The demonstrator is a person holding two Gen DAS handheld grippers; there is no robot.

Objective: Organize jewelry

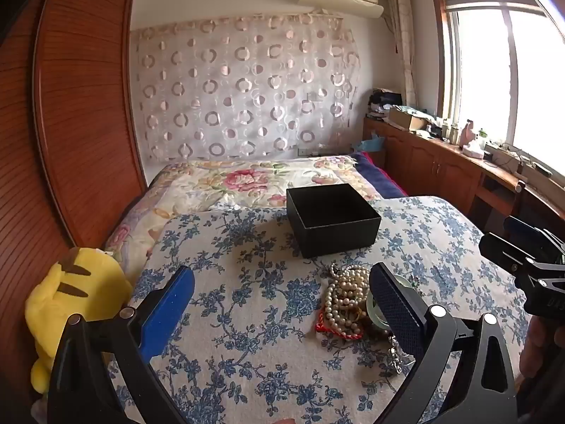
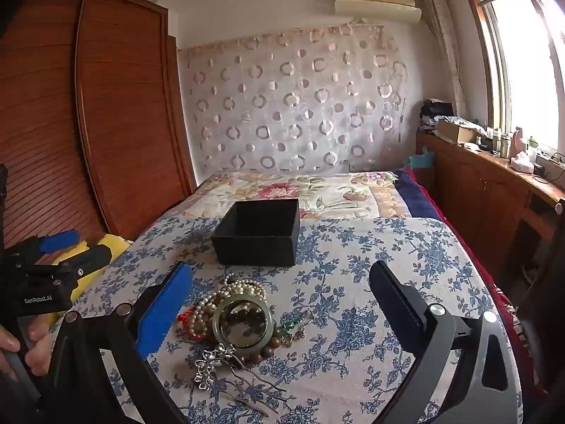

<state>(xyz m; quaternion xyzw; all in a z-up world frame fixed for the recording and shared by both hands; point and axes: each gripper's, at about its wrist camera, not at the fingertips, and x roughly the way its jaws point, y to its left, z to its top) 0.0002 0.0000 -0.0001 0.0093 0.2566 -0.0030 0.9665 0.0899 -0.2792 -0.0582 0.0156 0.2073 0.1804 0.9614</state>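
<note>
A heap of jewelry lies on the blue-flowered cloth: pearl strands, a pale green bangle, brown wooden beads, a red cord and a silver hair ornament. Behind the heap stands an open black box, nothing visible inside. My left gripper is open, its right finger covering part of the heap. My right gripper is open too, and the heap lies near its left finger. Each gripper shows at the edge of the other's view: right gripper, left gripper.
The cloth covers a round-cornered surface at the foot of a bed with a floral quilt. A yellow plush toy sits at the left edge. A wooden wardrobe stands left; a cluttered wooden cabinet runs under the window at right.
</note>
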